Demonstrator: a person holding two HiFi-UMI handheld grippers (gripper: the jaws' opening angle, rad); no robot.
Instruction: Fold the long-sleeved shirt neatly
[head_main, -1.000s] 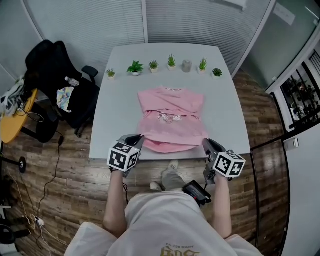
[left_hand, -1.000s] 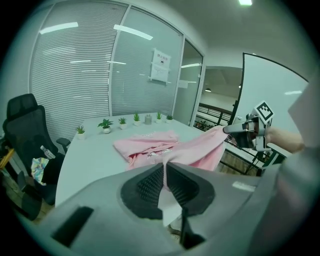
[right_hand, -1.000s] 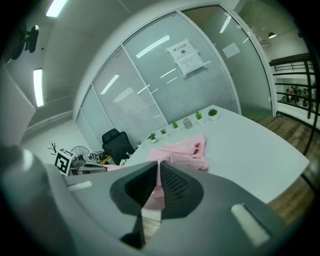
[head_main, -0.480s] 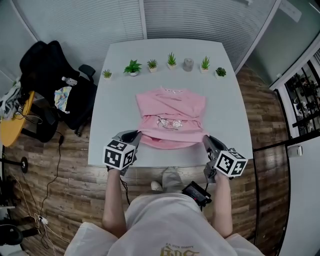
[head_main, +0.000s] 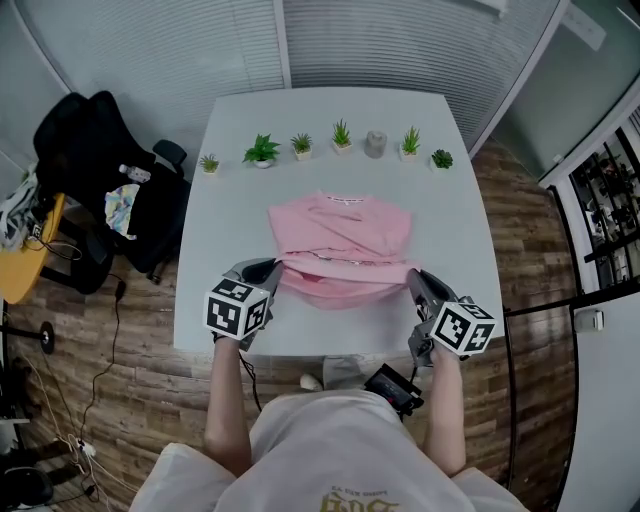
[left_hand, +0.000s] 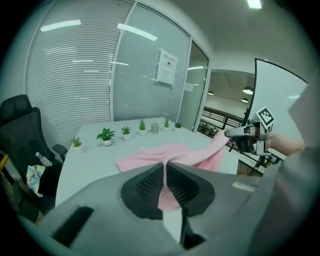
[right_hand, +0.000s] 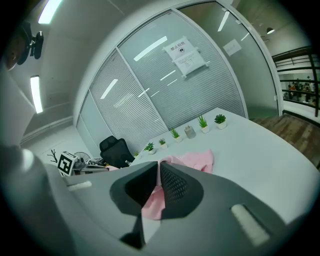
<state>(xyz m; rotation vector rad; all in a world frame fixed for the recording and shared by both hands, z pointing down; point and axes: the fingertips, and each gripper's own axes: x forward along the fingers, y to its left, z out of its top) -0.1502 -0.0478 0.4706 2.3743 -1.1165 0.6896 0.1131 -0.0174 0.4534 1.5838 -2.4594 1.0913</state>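
Note:
A pink long-sleeved shirt (head_main: 341, 228) lies on the white table (head_main: 230, 190), collar toward the far side. Its near hem (head_main: 345, 268) is lifted off the table and stretched between my two grippers. My left gripper (head_main: 274, 268) is shut on the hem's left corner, and pink cloth (left_hand: 165, 172) shows pinched between its pads. My right gripper (head_main: 412, 278) is shut on the right corner, with cloth (right_hand: 156, 197) hanging from its closed jaws. The lifted edge hangs over the shirt's lower half. The sleeves are folded out of sight.
A row of small potted plants (head_main: 262, 150) and a grey cup (head_main: 375, 143) line the table's far edge. A black office chair (head_main: 110, 190) with things on it stands left of the table. Glass walls with blinds are behind. The floor is wood.
Both grippers have carried the shirt's near hem up and away from the table's front edge, toward the collar. The shirt's lower part now lies doubled over itself.

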